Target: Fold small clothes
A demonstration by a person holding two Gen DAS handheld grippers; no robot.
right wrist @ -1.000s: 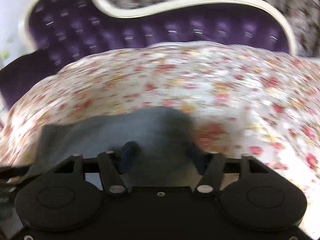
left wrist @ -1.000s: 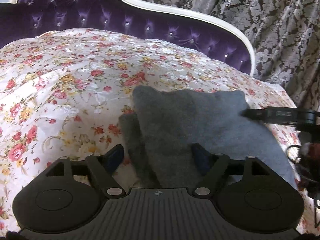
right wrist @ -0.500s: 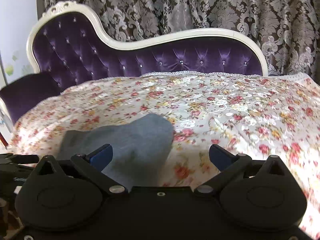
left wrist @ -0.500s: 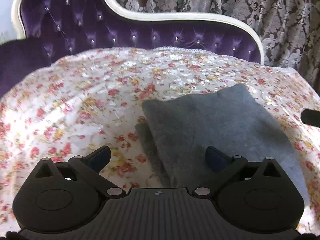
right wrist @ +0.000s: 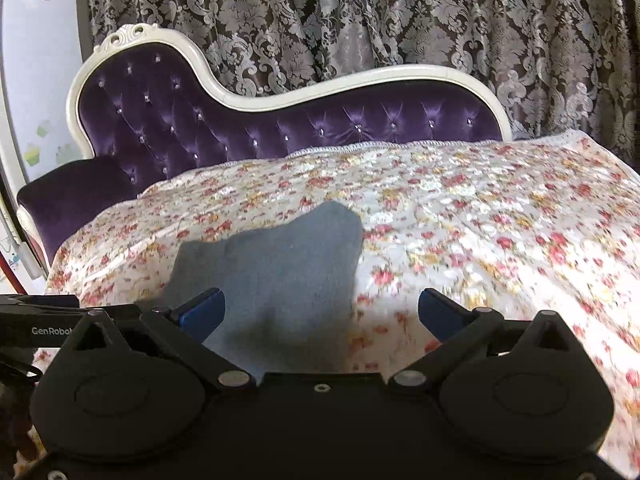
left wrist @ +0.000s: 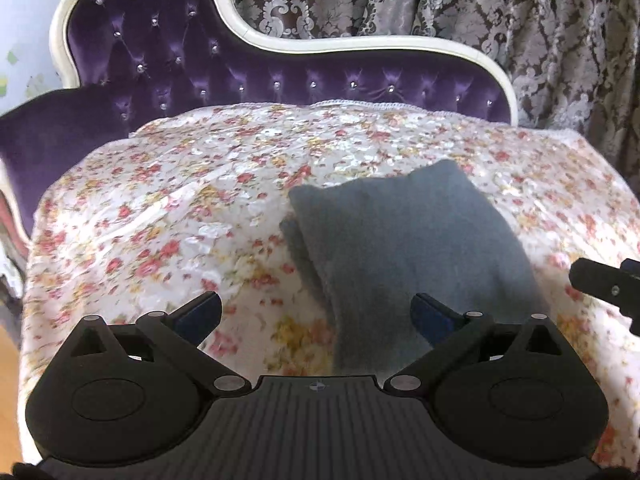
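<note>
Left gripper (left wrist: 316, 316) and right gripper (right wrist: 322, 312): jaws spread wide, just opened within the last second, nothing between the pads, both raised clear of the cloth (left wrist: 404, 248). Blue pads (left wrist: 200, 314) of the left pair over bare cover and the cloth's near left edge; left pad of the right pair over the cloth's near part, right pad over bare cover. Tip of the right gripper visible at the right margin of the left view, beside the cloth and apart from it.

Cloth: grey, fleecy, folded into a rough rectangle, a lower layer showing along its left edge, far corners slightly peaked; flat on the cover (left wrist: 168, 216), toward the near side.

Cover: white with red and yellow flowers, spread over the seat of a sofa (right wrist: 280, 128) with purple buttoned back and cream frame. Behind: patterned curtain (right wrist: 400, 20).
</note>
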